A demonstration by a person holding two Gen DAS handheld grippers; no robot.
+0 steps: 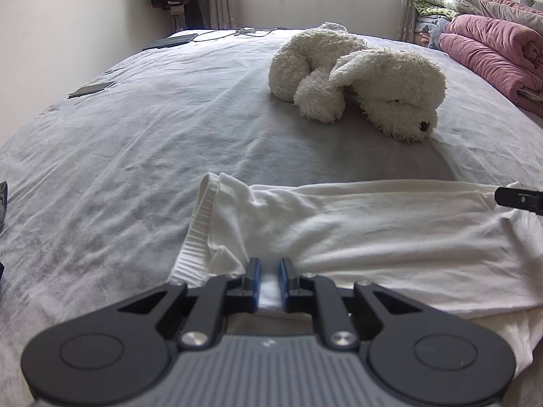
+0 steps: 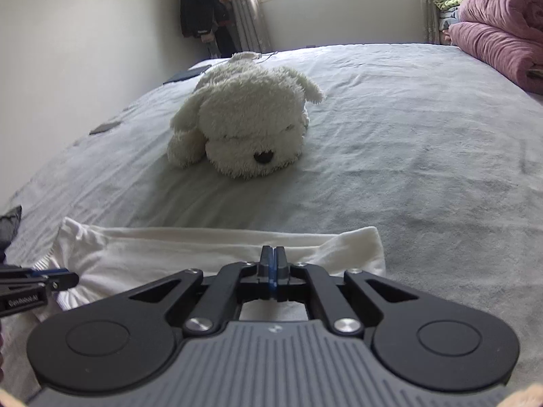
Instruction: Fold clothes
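A white garment (image 1: 373,224) with a ribbed hem lies folded in a long band across the near edge of the grey bed (image 1: 135,142). My left gripper (image 1: 269,266) is shut on a bunch of its cloth, white fabric showing between the blue pads. In the right wrist view the garment (image 2: 152,254) stretches to the left, and my right gripper (image 2: 272,254) has its pads pressed together at the folded edge. From the left wrist view the right gripper (image 1: 499,196) pinches the garment's right corner, the cloth drawn up to its tip. The left gripper (image 2: 61,276) shows at the left edge.
A white plush dog (image 1: 359,78) (image 2: 244,125) lies on the bed beyond the garment. Folded pink quilts (image 1: 492,51) are stacked at the right. A phone (image 1: 91,89) and a dark tablet (image 1: 169,41) with cables rest by the left wall.
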